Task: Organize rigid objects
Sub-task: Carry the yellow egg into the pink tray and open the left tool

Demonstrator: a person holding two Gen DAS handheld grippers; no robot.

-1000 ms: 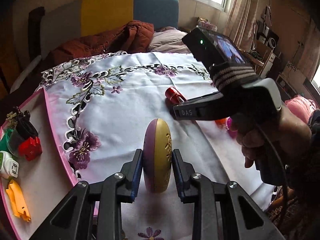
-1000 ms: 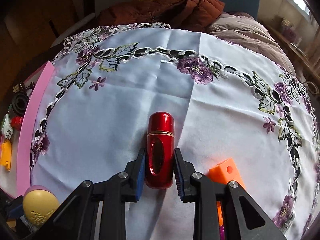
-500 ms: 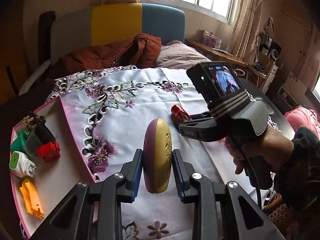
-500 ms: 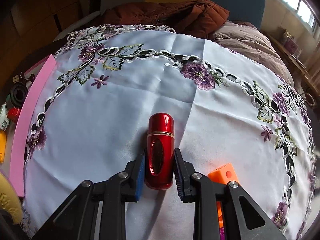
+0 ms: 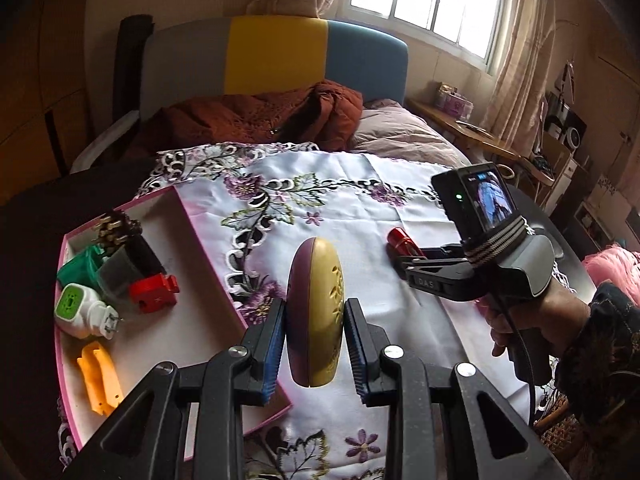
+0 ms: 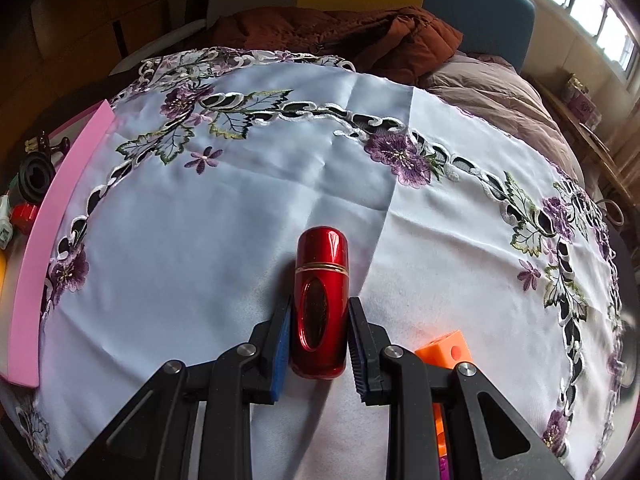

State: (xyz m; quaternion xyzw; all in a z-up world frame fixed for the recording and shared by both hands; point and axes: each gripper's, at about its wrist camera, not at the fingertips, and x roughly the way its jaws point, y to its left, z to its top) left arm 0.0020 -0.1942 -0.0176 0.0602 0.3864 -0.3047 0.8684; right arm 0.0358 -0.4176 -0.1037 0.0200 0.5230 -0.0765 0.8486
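Note:
My left gripper point(image 5: 315, 316) is shut on a purple-and-gold oval case point(image 5: 316, 312), held on edge above the tablecloth just right of the pink tray point(image 5: 208, 256). My right gripper point(image 6: 320, 328) is shut on a red metallic bottle point(image 6: 320, 300) held low over the white embroidered cloth; the bottle also shows in the left wrist view point(image 5: 402, 240). The tray holds a red block point(image 5: 154, 294), a green-and-white plug point(image 5: 82, 312), an orange piece point(image 5: 100, 376), a green item point(image 5: 80, 268) and dark parts.
An orange block point(image 6: 446, 350) lies on the cloth right of the right gripper. The pink tray wall point(image 6: 52, 224) shows at the left in the right wrist view. A brown jacket point(image 5: 256, 120) and cushions sit beyond the table's far edge.
My left gripper has risen and pulled back with the oval case, so more of the tray shows. My right gripper has lifted slightly with the red bottle.

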